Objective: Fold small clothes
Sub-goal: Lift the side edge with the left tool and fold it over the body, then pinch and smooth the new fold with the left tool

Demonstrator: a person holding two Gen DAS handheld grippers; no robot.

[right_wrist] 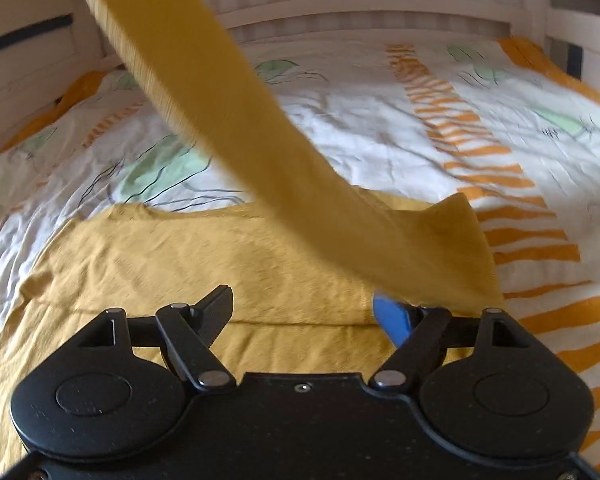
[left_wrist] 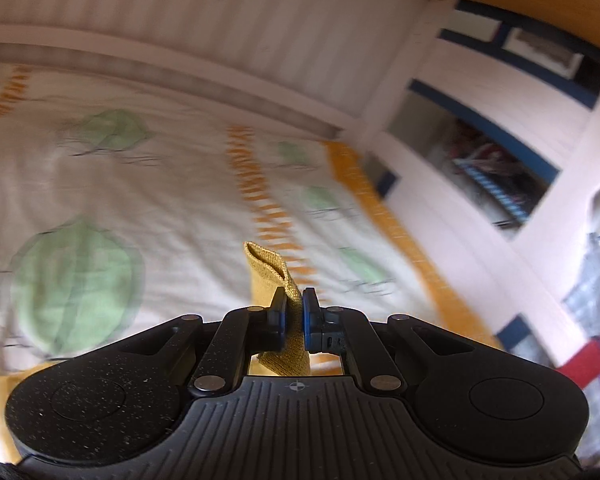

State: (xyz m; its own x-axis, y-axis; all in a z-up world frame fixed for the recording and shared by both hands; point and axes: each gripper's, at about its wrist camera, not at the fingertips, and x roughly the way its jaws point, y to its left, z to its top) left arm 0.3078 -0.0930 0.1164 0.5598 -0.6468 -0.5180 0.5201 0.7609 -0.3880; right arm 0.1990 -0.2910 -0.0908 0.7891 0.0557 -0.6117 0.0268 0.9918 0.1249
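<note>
A mustard-yellow garment point(right_wrist: 172, 256) lies spread on the bed. One sleeve of it point(right_wrist: 204, 92) rises as a taut band up to the top left of the right wrist view. My left gripper point(left_wrist: 295, 312) is shut on the end of that yellow sleeve point(left_wrist: 268, 268), held above the bed. My right gripper point(right_wrist: 304, 312) is open just above the garment, its blue-padded right finger point(right_wrist: 392, 316) beside the raised sleeve's base.
The bed has a white cover with green leaves and orange stripes point(right_wrist: 380, 128). A white slatted headboard point(right_wrist: 340, 4) stands behind. White shelves with blue trim point(left_wrist: 500, 168) stand at the bed's side in the left wrist view.
</note>
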